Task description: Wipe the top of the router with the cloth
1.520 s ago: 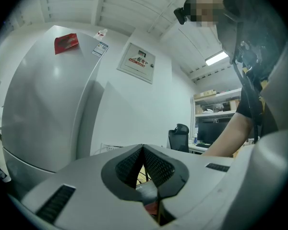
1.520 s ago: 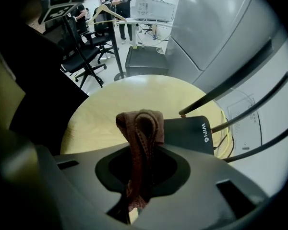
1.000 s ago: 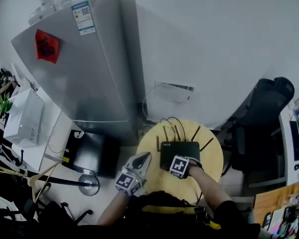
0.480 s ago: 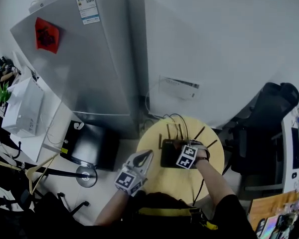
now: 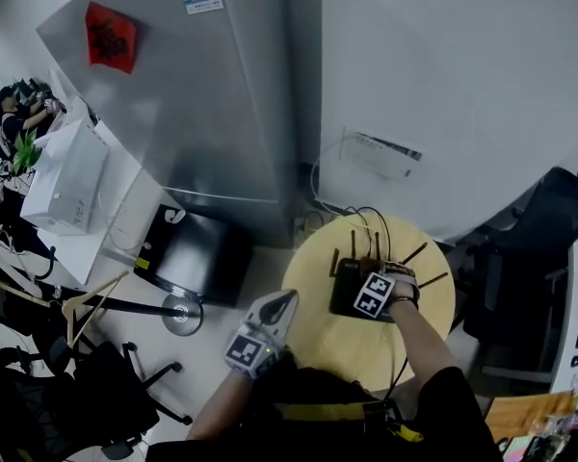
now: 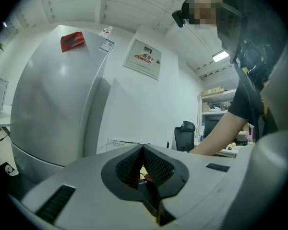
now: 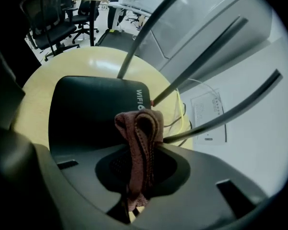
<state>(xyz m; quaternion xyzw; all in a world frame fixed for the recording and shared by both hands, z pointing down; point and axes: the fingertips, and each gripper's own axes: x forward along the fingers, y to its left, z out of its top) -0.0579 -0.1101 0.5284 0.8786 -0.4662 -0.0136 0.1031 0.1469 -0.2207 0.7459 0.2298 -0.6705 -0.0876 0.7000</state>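
Now my right hand-held gripper [image 5: 393, 277] is clamped on the bunched reddish-brown cloth [image 7: 137, 131], holding it over the top of the black router [image 7: 89, 114] near the edge where its antennas [image 7: 201, 47] rise. The router sits on the round yellow counter [image 5: 332, 345]. My left hand-held gripper [image 6: 144, 153] hangs beside the counter's left edge, its jaws together and empty.
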